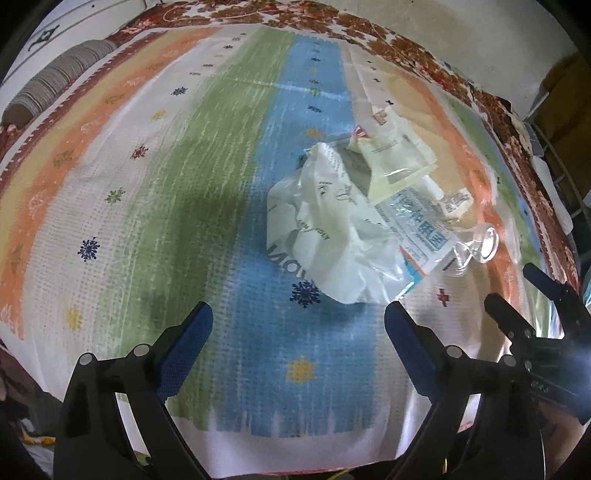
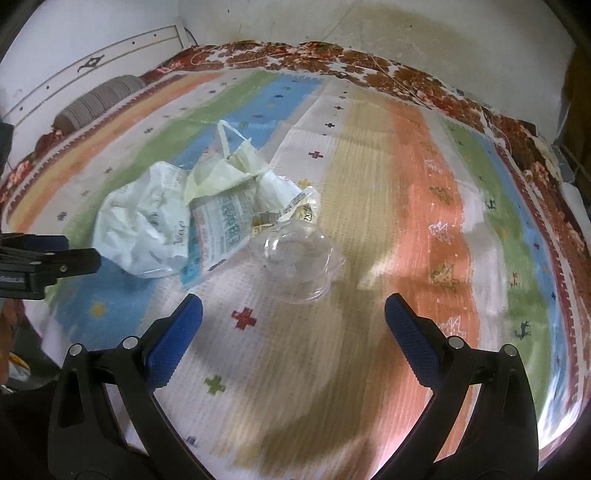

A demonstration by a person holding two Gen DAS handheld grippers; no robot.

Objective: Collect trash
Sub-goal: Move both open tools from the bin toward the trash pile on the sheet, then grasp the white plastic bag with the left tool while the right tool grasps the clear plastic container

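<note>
A heap of trash lies on a striped bedspread [image 1: 147, 206]. It holds a crumpled white plastic bag [image 1: 332, 236], a pale yellow bag [image 1: 395, 166], a blue-printed wrapper [image 1: 424, 229], a small yellow wrapper [image 1: 456, 203] and a clear plastic cup [image 1: 476, 247]. My left gripper [image 1: 299, 325] is open and empty, just short of the white bag. My right gripper [image 2: 293, 314] is open and empty, just short of the clear cup [image 2: 295, 258]. The right wrist view also shows the white bag [image 2: 140, 225], the yellow bag [image 2: 225, 170] and the blue-printed wrapper [image 2: 221, 225].
A striped bolster pillow [image 1: 55, 77] lies at the far left by the headboard [image 2: 92, 62]. A floral red blanket [image 1: 332, 18] borders the bedspread along the far edge. The left gripper shows at the left edge of the right wrist view [image 2: 44, 262].
</note>
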